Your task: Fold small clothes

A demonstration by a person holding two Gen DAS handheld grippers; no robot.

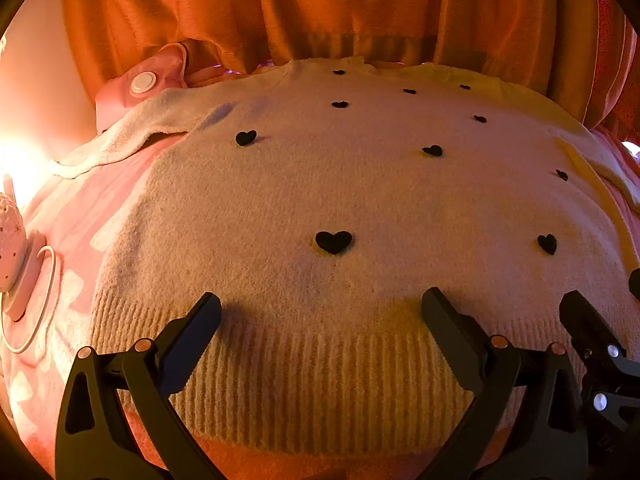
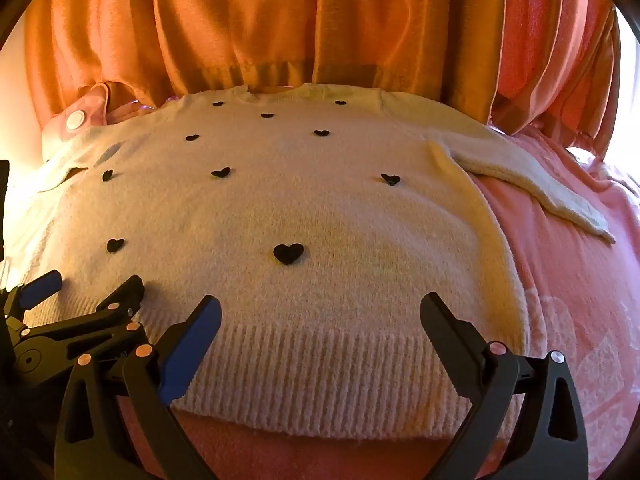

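cream knitted sweater with black hearts [image 1: 320, 200] flat on pink blanket [image 2: 560, 280] | left gripper [image 1: 320, 308] spread over hem | right gripper [image 2: 320, 312] spread over hem | no legible writing

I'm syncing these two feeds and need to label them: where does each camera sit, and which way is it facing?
Left wrist: on the left gripper over the sweater's ribbed hem, facing the collar and orange curtain; its open fingers show, the right gripper at right.
Right wrist: on the right gripper over the same hem, facing likewise; its open fingers show, the left gripper at left.
Shared: the cream heart-dotted sweater, pink blanket, curtain.
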